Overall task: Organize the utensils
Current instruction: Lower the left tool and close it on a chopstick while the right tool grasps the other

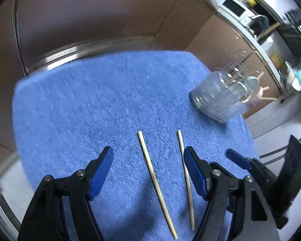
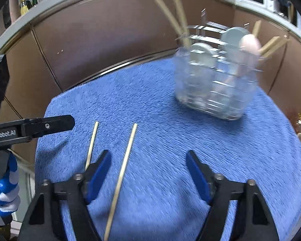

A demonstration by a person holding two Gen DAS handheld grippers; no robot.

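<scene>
Both jaws apart, empty, chopstick [image 1: 156, 182] between

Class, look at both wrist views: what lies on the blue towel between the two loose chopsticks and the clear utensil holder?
Only bare blue towel lies between the chopsticks and the holder; both wrist views show it.

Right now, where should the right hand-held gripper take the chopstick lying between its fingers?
Grip the chopstick mid-shaft, coming from above. It lies flat on the blue towel, thin and long, already between the open fingers of the right hand-held gripper.
</scene>
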